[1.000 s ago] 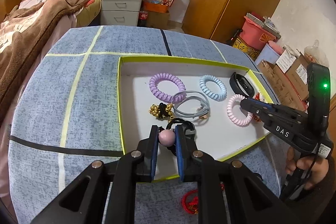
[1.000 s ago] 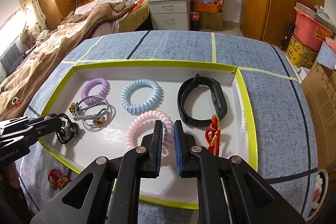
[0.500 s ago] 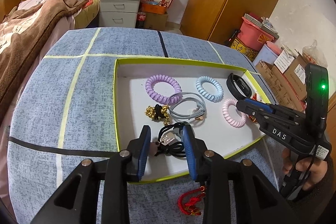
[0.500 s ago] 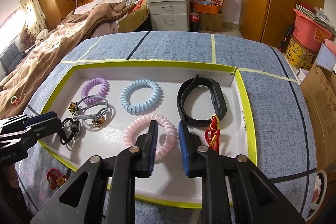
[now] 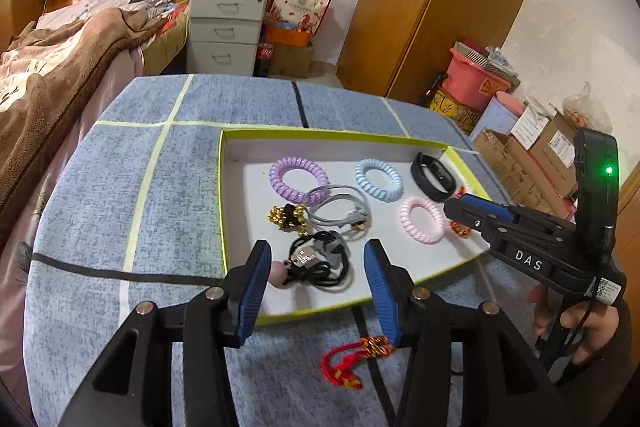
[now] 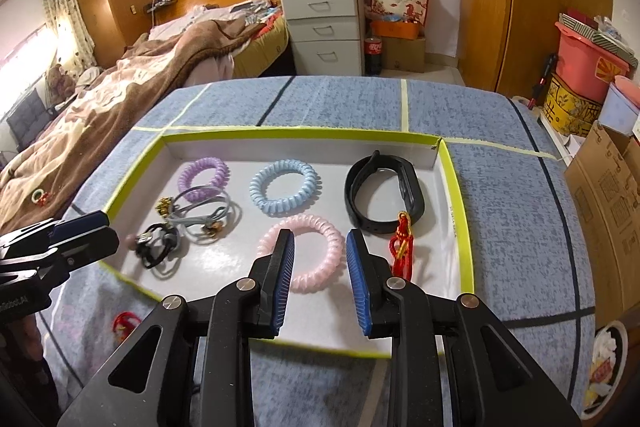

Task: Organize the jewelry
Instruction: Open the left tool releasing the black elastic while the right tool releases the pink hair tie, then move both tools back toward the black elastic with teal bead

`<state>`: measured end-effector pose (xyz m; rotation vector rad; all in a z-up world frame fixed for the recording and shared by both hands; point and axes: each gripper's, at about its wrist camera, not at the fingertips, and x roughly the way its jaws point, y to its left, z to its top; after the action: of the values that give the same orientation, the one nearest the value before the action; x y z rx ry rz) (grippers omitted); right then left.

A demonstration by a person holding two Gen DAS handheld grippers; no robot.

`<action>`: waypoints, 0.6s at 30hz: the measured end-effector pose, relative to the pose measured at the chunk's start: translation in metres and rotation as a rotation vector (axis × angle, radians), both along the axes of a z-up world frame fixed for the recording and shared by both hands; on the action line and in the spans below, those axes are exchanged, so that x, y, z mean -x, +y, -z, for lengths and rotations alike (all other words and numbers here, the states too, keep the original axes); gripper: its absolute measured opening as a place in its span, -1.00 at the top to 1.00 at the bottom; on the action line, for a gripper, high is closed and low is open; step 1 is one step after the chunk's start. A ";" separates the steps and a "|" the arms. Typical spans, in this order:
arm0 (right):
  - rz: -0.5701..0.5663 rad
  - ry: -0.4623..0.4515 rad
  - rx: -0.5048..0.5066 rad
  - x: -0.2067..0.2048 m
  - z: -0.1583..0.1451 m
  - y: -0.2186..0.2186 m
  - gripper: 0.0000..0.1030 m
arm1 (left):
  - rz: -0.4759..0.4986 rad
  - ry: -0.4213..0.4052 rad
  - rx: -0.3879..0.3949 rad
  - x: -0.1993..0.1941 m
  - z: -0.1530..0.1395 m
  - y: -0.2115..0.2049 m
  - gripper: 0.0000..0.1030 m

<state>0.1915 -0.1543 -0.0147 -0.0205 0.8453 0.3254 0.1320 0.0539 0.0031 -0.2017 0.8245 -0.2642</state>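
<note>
A shallow white tray with a yellow-green rim (image 5: 224,187) (image 6: 460,195) lies on the blue table. In it lie purple (image 5: 298,177), blue (image 5: 378,179) and pink (image 5: 424,219) coil hair ties, a grey tie (image 5: 340,213), a gold-beaded tie (image 5: 287,217), a black wristband (image 5: 434,175), a red knot charm (image 6: 404,247) and a black tie with a pink bead (image 5: 320,263). My left gripper (image 5: 316,283) is open and empty, just above the black tie. My right gripper (image 6: 320,277) is open and empty over the pink coil tie (image 6: 302,251).
A second red knot charm (image 5: 356,359) lies on the table outside the tray's near edge, also seen in the right wrist view (image 6: 126,323). A bed (image 6: 120,83) stands to the left, a drawer unit (image 6: 324,27) behind, boxes (image 5: 532,147) to the right.
My left gripper opened and let go of the black tie with the pink bead, which now lies in the tray. My right gripper opened too. Both drew back and up.
</note>
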 end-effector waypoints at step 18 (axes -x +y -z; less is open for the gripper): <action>-0.021 0.028 -0.036 0.081 0.007 0.000 -0.09 | 0.006 -0.042 0.014 0.072 -0.002 0.001 -0.01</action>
<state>0.1105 -0.1546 -0.0219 0.0086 0.8677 0.3609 0.0599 0.0550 0.0046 -0.2064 0.7822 -0.2788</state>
